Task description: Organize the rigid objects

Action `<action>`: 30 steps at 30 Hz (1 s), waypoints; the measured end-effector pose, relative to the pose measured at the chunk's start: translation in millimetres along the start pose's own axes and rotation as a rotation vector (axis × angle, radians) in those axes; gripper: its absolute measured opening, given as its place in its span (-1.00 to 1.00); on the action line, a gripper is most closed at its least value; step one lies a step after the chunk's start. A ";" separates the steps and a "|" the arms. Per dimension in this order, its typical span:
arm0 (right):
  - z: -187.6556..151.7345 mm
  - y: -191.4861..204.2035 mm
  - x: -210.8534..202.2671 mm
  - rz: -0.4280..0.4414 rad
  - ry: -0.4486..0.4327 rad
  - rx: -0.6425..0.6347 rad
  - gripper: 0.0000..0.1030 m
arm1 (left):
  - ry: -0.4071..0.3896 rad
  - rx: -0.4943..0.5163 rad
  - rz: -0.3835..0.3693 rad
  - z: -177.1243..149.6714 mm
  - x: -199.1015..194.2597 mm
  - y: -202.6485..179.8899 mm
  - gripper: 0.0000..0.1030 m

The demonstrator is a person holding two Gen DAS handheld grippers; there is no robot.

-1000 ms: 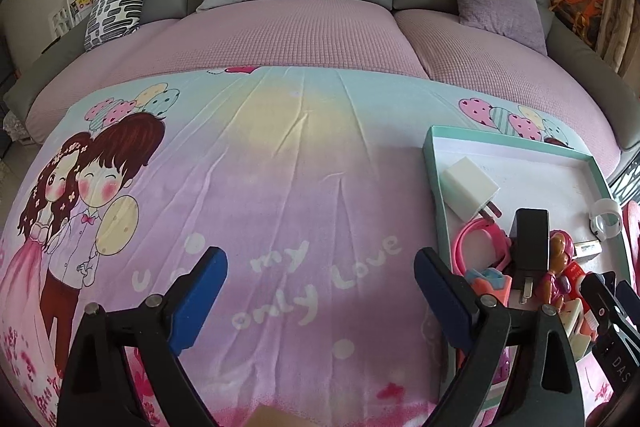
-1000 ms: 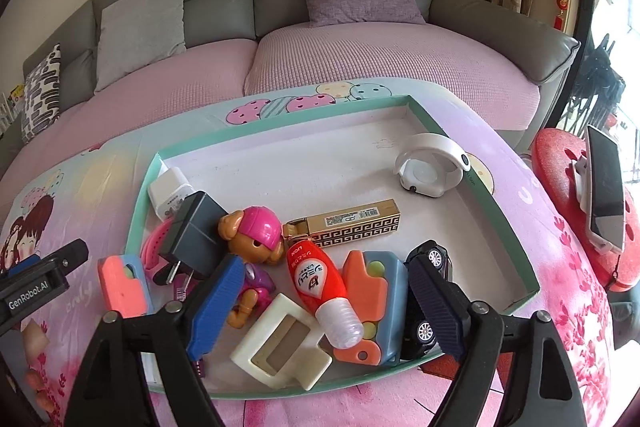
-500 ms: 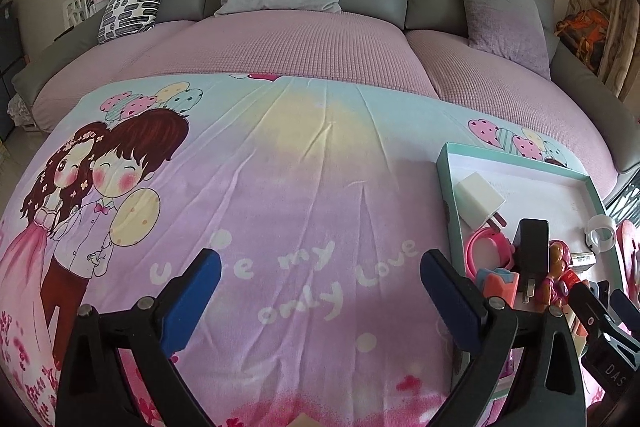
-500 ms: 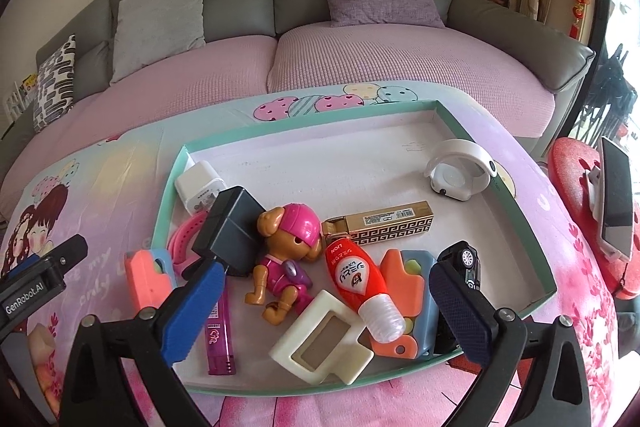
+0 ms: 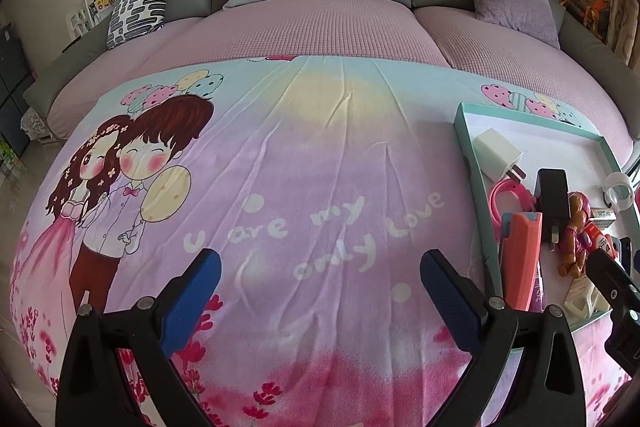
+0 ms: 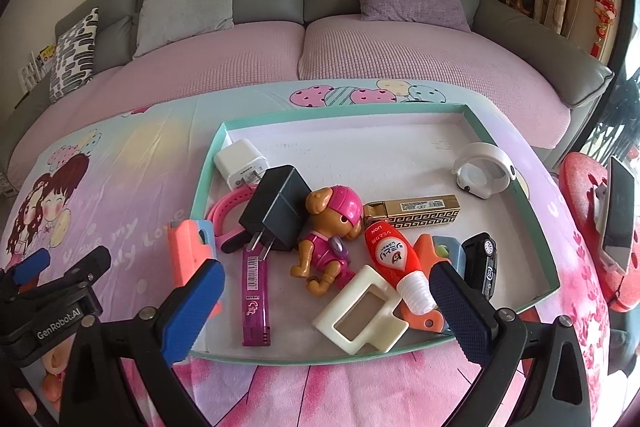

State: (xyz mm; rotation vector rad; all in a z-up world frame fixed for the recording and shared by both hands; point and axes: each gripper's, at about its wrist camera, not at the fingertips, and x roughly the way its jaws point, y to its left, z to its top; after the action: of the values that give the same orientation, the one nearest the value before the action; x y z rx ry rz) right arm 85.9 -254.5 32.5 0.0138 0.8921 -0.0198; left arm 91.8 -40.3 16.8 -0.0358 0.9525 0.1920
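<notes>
Right wrist view: right hand-held gripper (image 6: pixel 326 293) spread wide, empty, over the teal tray (image 6: pixel 540 227) crowded with a black charger (image 6: pixel 280 211), pup figure (image 6: pixel 330 231) and glue bottle (image 6: pixel 394 259); left hand-held gripper (image 5: pixel 320 285) spread over bare bedsheet (image 5: pixel 320 163).

Your left gripper (image 5: pixel 320 291) and right gripper (image 6: pixel 326 301) both sit at the bottom of their frames, angled downward, jaws spread wide with nothing held between them.
</notes>
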 end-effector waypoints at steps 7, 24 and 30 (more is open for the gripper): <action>-3.8 8.4 -2.0 -0.005 0.015 -0.025 1.00 | 0.028 0.006 0.022 -10.0 2.4 9.3 0.94; -4.5 18.9 12.9 -0.012 0.045 -0.058 1.00 | 0.065 -0.002 0.020 -7.4 10.5 12.5 0.94; -4.9 22.3 15.5 -0.008 0.045 -0.065 1.00 | 0.084 -0.012 0.036 -7.8 14.9 16.7 0.94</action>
State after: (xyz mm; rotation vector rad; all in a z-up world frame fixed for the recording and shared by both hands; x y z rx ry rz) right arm 92.3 -232.3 17.4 -0.0503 0.9377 0.0016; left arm 90.9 -22.6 1.1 -0.0378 1.0362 0.2303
